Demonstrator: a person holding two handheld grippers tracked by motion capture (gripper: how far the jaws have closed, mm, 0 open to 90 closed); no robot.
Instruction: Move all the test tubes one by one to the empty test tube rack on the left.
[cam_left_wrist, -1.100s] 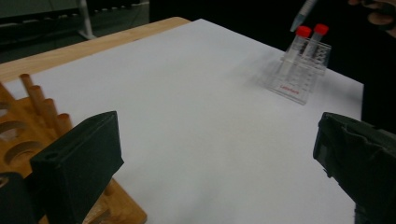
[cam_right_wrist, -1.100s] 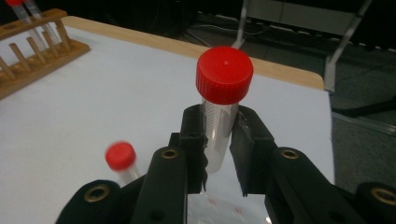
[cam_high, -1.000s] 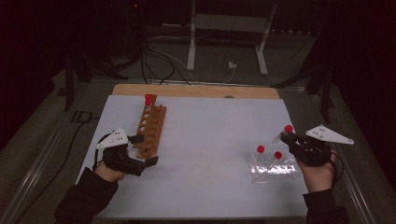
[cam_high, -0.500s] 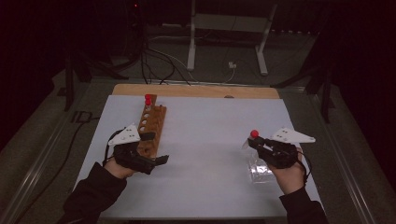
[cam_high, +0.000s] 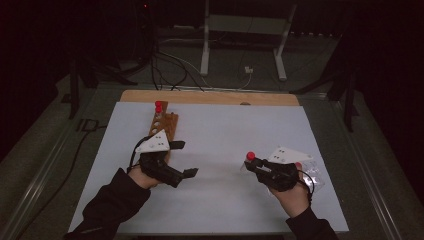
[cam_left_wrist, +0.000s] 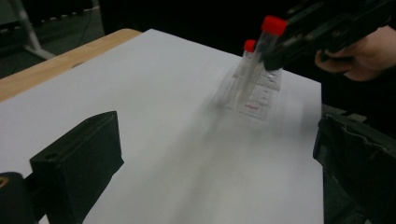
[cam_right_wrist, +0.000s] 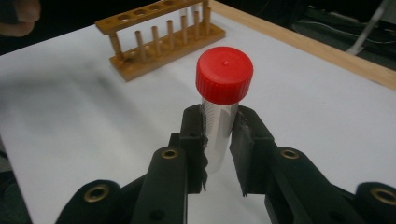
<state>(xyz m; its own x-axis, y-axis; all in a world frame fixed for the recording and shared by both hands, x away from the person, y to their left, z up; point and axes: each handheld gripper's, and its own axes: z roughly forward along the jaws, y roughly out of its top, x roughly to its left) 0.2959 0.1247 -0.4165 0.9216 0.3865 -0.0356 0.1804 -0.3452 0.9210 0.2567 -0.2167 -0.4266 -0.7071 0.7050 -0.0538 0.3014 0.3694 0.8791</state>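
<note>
at the left of the table (cam_high: 215, 210) our left gripper (cam_high: 187, 159) hung just above the white sheet, its jaws spread wide with nothing between them; in the left gripper view the two black jaws stood far apart at the picture's edges. just behind it, partly under its grey plate, lay the wooden rack (cam_high: 165, 125), its long side running away from us toward the far wooden edge of the table, with one red-capped tube (cam_high: 158, 106) standing in its far end.

between the rack and our right hand the sheet lay bare.

right of the middle, our right gripper (cam_right_wrist: 219, 140) was clamped on a tube (cam_right_wrist: 222, 100), pads pressing the clear barrel just under the red cap. the tube stood close to upright, its long axis running up and down, cap on top, and it was held off the sheet; in the left gripper view it leaned slightly. in the high view the cap showed at the gripper's left tip.

just right of it, behind our right hand, lay a clear tray (cam_high: 312, 172) with another capped tube (cam_left_wrist: 247, 58) in it.
</note>
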